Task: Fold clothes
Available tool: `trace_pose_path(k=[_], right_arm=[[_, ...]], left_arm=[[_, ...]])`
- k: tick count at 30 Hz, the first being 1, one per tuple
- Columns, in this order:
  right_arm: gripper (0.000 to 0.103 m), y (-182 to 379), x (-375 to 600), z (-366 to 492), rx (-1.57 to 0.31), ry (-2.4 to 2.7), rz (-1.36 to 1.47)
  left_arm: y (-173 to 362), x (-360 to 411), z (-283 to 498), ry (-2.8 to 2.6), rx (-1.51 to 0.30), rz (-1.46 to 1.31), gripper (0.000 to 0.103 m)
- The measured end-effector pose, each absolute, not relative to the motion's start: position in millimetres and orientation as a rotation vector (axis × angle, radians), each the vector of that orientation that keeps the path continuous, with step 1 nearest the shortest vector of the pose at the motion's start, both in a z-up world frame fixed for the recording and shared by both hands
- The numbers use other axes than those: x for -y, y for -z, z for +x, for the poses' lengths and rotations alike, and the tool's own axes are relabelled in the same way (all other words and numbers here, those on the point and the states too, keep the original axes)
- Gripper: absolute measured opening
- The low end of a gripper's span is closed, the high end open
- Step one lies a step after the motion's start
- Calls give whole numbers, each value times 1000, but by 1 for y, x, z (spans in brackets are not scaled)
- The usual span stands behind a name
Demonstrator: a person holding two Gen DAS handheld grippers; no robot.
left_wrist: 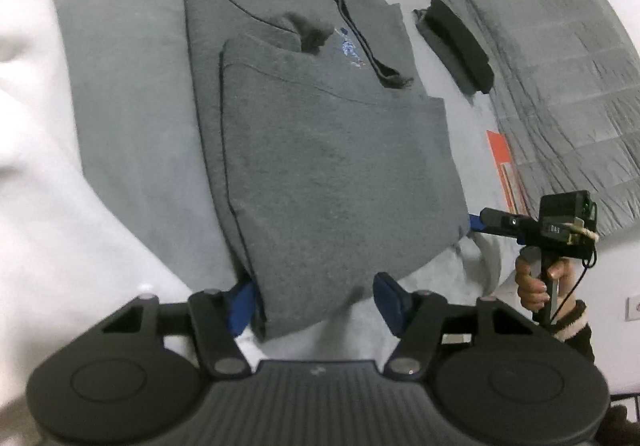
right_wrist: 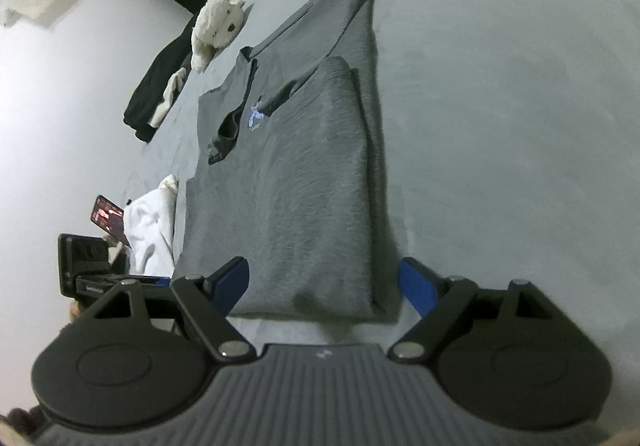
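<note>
sweatshirt (left_wrist: pixel 328 166) chest logo illegible, phone (right_wrist: pixel 107 219) screen unreadable

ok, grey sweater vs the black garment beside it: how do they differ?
Grey sweater has a small blue chest logo; black garment shows no marking. Grey sweater is spread wide and partly folded; black garment is a narrow compact bundle. Both lie flat on the bed.

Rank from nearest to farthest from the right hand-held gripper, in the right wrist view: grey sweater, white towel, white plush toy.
From the right hand-held gripper:
1. Folded grey sweater, hem between the fingers.
2. Crumpled white towel, just left.
3. White plush toy, far upper left.
</note>
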State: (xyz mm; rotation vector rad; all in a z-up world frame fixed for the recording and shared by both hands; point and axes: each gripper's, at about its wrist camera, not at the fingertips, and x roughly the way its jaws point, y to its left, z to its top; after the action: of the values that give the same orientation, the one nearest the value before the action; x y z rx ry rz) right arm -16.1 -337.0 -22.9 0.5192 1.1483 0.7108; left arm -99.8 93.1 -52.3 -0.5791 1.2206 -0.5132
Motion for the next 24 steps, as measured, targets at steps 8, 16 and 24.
trace_pose_path(k=[8, 16, 24], right_arm=[[42, 27, 334, -17, -1151, -719, 506], [18, 22, 345, -16, -1094, -793, 658], [16, -5, 348, -6, -937, -868, 806]], left_arm=[[62, -113, -107, 462, -1199, -663, 16], [64, -127, -111, 531, -1120, -853, 9], [46, -141, -104, 643, -967, -1051, 8]])
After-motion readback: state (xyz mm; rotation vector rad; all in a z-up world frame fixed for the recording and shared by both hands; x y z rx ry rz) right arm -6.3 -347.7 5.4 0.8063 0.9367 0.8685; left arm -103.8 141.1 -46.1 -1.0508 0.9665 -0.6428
